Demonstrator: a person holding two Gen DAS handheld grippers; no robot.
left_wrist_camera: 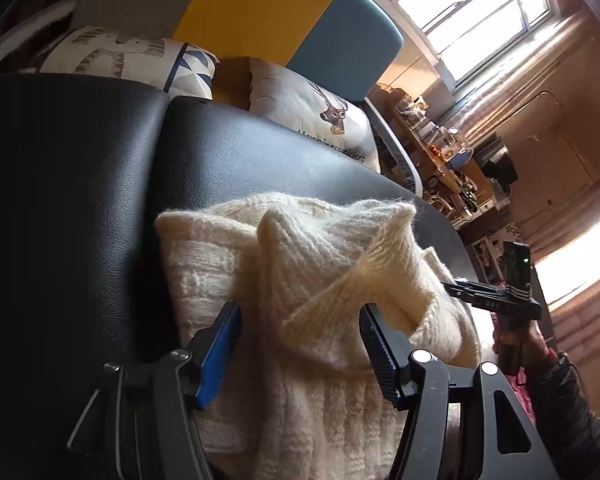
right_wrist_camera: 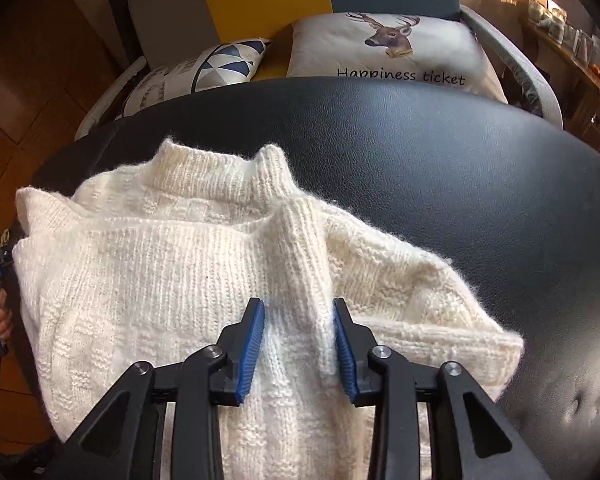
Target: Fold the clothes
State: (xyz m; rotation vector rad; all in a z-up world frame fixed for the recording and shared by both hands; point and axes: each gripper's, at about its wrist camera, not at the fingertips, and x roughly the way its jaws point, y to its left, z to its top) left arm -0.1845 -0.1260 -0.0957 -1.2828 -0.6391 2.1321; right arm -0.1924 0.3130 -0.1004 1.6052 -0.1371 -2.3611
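Cream knit sweater [right_wrist_camera: 172, 280], partly folded on black padded bench [right_wrist_camera: 440, 168] near its left edge: soft, bulky, limp, likely snag-prone; both spread grippers, left gripper [left_wrist_camera: 300, 344] and right gripper [right_wrist_camera: 299, 344], straddle raised folds—grip ribbed edges.

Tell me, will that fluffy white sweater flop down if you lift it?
Probably floppy: the sweater already sags in soft bunched folds on the black cushion. It looks light for its bulk, since the knit is loose and fuzzy. It likely won't slip much; the ridged blue fingers should catch the yarn, though they might snag it.
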